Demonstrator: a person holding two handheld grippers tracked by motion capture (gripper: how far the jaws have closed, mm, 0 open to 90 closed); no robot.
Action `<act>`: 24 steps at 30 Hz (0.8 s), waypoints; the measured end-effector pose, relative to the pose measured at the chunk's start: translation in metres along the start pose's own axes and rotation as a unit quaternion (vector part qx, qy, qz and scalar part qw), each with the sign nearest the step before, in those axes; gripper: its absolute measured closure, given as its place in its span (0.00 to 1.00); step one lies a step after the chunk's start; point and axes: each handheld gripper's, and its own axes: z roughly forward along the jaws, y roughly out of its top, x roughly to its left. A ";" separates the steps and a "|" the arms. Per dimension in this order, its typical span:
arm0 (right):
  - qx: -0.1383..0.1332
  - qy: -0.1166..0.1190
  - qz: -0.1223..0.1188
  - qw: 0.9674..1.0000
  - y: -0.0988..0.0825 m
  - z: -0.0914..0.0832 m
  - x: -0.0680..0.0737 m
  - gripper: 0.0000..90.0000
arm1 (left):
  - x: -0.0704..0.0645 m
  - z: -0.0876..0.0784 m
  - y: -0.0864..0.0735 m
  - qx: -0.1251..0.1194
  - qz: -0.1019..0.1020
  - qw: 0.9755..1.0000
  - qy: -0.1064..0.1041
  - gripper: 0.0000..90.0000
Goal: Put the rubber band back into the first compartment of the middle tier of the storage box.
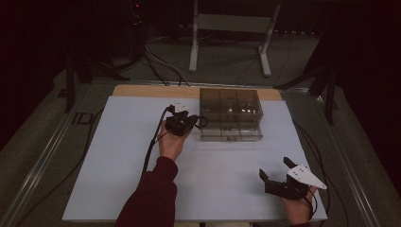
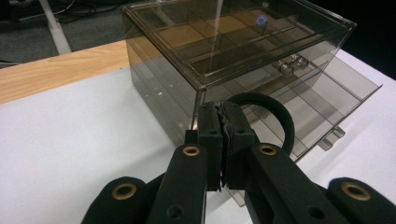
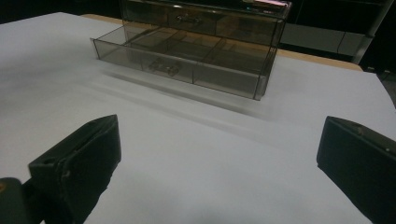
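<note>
A: Being held in the left tongs (image 2: 223, 140) right now is a black ring (image 2: 275, 116). It looks like a soft hair band, and the tongs are being squeezed shut on its edge.

B: Where is the ring being kept?

A: It is being held up just beside the clear box (image 1: 230, 113), at the box's left front corner. The box is sitting at the far side of the tabletop (image 1: 113, 156).

B: Is the box being opened?

A: A low drawer (image 3: 187, 58) is already pulled out toward the front. It is split into little spaces, and they look empty.

B: And the right tongs (image 1: 276, 172)?

A: They are being held wide open, with nothing in them. They are being kept low and near the front edge of the tabletop, well apart from the box.

B: So how much is being done?

A: The picking up looks done, and so does the opening of the drawer. What is probably left is this: the ring is to be moved over the drawer and let go into one little space. After that, the drawer may need to be pushed shut.
</note>
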 end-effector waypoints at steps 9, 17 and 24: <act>0.000 0.000 0.000 1.000 0.000 0.000 0.000 0.00 | -0.005 0.005 0.001 0.000 0.000 1.000 -0.004 0.99; 0.000 0.000 0.000 1.000 0.000 0.000 0.000 0.00 | -0.008 0.010 0.000 0.003 0.000 1.000 -0.006 0.99; 0.000 0.001 0.000 1.000 0.000 0.000 0.000 0.00 | -0.013 0.014 0.001 0.007 0.005 1.000 -0.007 0.99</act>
